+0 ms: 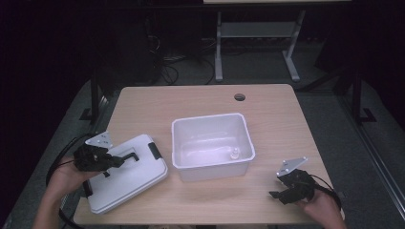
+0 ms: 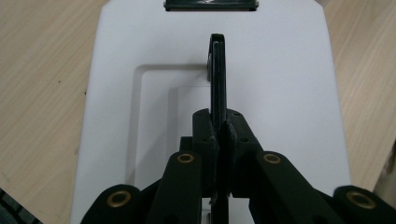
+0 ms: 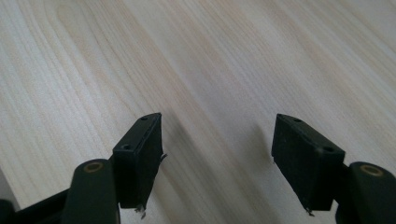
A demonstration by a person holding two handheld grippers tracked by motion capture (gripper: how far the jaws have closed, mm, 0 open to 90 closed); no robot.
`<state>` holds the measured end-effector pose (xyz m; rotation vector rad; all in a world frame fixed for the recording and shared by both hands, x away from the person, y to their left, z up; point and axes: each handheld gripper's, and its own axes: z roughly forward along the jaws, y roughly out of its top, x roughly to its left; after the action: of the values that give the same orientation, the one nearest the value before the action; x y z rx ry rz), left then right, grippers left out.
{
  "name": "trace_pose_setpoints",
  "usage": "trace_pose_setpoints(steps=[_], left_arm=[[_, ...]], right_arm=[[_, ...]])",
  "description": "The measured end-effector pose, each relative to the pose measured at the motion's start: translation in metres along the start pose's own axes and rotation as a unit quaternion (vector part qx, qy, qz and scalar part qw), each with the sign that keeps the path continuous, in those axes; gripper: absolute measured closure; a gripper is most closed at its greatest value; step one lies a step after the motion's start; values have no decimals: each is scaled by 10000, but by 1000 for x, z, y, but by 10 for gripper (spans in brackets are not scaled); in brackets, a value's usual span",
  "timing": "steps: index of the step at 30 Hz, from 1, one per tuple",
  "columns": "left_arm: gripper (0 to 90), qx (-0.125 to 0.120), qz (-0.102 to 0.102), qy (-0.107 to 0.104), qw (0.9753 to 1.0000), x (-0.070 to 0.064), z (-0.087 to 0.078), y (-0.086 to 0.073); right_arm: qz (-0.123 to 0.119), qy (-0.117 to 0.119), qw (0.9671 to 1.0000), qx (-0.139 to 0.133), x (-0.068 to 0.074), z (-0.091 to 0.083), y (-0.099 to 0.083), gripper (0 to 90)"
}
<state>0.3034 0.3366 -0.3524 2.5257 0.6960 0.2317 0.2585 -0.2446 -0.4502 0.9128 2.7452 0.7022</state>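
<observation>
High view: wooden table (image 1: 286, 124) amid a dark room.

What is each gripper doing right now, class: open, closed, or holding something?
Left gripper: closed on the black handle of the white lid.
Right gripper: open, holding nothing, above the table.

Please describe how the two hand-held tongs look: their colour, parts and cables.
Both tongs, left and right, are black, each with two flat rectangular jaws, brass-coloured pivot rings, a grey three-cornered plate on top and a trailing black cable. No sleeves cover the forearms.
</observation>
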Motion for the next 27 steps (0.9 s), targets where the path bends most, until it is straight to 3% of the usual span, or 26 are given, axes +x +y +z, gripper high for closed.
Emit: trace_pose_setpoints(steps=[15,27], left_arm=[[842,-109,192,-18,9998,0,-44,16],[842,-281,428,-74,9987,-4,-75,39]], right_arm=[[39,10,10000,-40,-1,-2,-1,323],[53,7,9999,-89,0,-4,-1,321]])
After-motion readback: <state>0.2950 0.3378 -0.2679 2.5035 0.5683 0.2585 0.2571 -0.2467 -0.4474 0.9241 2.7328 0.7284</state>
